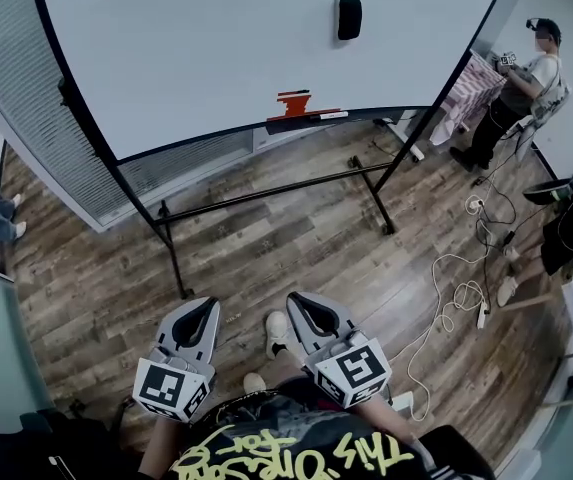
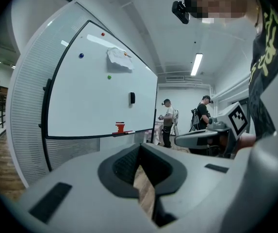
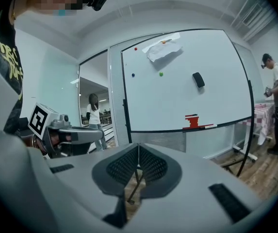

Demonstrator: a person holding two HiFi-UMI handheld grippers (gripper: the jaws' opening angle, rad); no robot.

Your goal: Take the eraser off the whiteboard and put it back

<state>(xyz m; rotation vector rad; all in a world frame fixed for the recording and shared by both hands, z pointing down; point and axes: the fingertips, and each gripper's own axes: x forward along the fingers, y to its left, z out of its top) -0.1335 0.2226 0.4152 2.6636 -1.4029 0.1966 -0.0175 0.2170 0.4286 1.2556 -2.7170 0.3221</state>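
A black eraser [image 1: 349, 18] sticks upright on the right part of the whiteboard [image 1: 216, 48], well above its tray. The left gripper view shows the eraser [image 2: 132, 98] far ahead, and the right gripper view shows the eraser [image 3: 197, 79] up and to the right. My left gripper [image 1: 198, 320] and right gripper [image 1: 309, 311] hang side by side over the wooden floor, far short of the board. Both point toward it. The left gripper [image 2: 139, 149] has its tips together with nothing between them. The right gripper [image 3: 139, 148] is shut and empty too.
A red object [image 1: 294, 103] sits on the board's tray. The board's black stand [image 1: 266, 193] spreads across the floor. Cables [image 1: 456, 288] trail at the right. A person [image 1: 521, 78] stands by a cloth-covered table [image 1: 471, 88]. Paper [image 3: 163, 50] and small magnets are on the board.
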